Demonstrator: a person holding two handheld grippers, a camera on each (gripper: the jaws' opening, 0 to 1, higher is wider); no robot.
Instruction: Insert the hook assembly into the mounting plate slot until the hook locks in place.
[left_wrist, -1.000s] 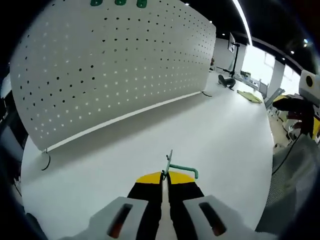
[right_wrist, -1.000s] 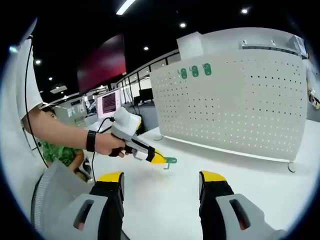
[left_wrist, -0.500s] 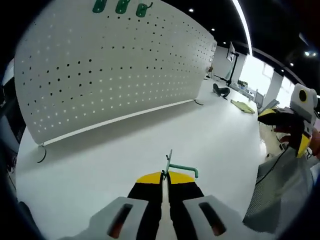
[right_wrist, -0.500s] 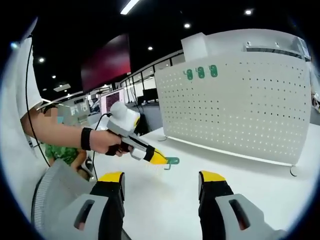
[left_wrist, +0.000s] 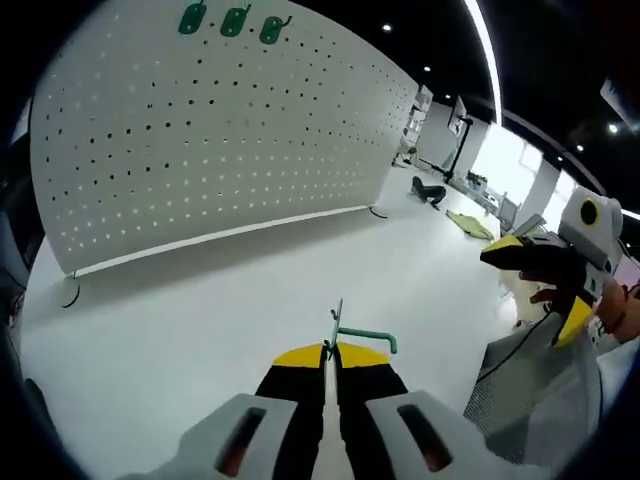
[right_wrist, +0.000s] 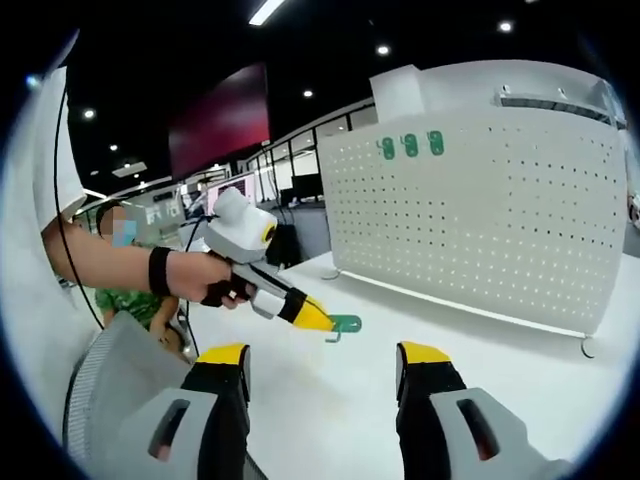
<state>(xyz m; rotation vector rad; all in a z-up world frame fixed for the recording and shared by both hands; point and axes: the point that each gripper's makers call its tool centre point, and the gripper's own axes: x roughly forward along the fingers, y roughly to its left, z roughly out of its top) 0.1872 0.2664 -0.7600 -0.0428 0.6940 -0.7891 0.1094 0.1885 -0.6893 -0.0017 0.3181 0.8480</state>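
In the left gripper view, our left gripper (left_wrist: 331, 352) had its yellow-tipped jaws pressed together on the hook (left_wrist: 352, 335), whose thin metal stem stood up between the tips while its green arm reached toward the right of the frame. Past it lay the white table (left_wrist: 230, 290), and across the upper left rose the pegboard (left_wrist: 210, 140), with three green hooks (left_wrist: 230, 20) in a row along its top edge. At the right edge of that frame our right gripper (left_wrist: 560, 250) came into sight.

In the right gripper view, our right gripper (right_wrist: 325, 365) held its jaws wide apart over the table (right_wrist: 500, 400), gripping nothing. At centre left our left gripper (right_wrist: 322, 320) carried the hook (right_wrist: 343, 324), well short of the pegboard (right_wrist: 480, 220) on the right. The three hooks (right_wrist: 411, 145) hung near its upper left.
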